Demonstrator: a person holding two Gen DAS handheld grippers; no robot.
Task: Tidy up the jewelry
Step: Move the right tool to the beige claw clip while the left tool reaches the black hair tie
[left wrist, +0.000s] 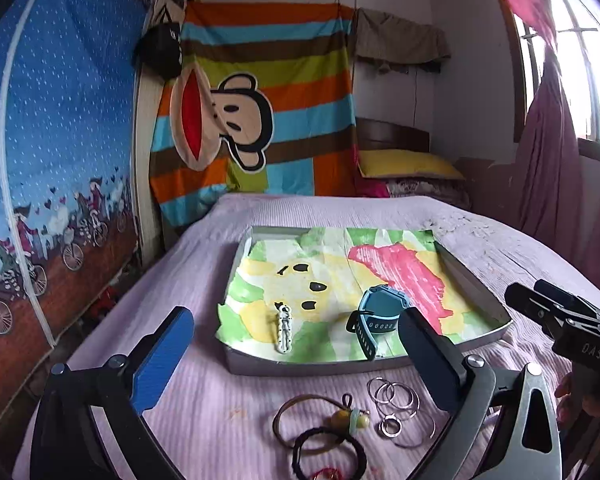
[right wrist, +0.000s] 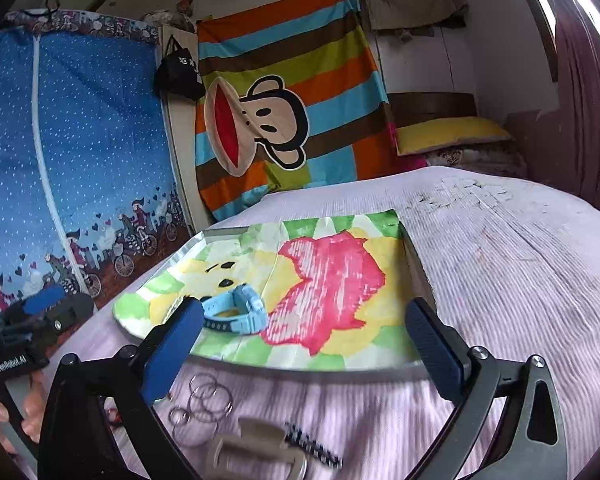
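Currently, the loose jewelry lies on the bedspread just in front of the tray: a cluster of thin metal rings, a brown cord with beads and a black hair tie. A tan watch with a black-and-white strap shows only in the right wrist view, nearest that camera. Already inside the tray, on its painted paper liner, rest a blue watch and a small white charm, well apart from each other. The left gripper hangs above the loose items with jaws spread wide and nothing between them; the right gripper is likewise spread and empty, over the tray's near rim. For the next pickup, judged from this layout, lower one gripper over a single piece, centre it between the fingers, and close gently. The rings overlap and lie flat, so pinch across one rim edge. Release in a bare part of the liner, away from the watch.
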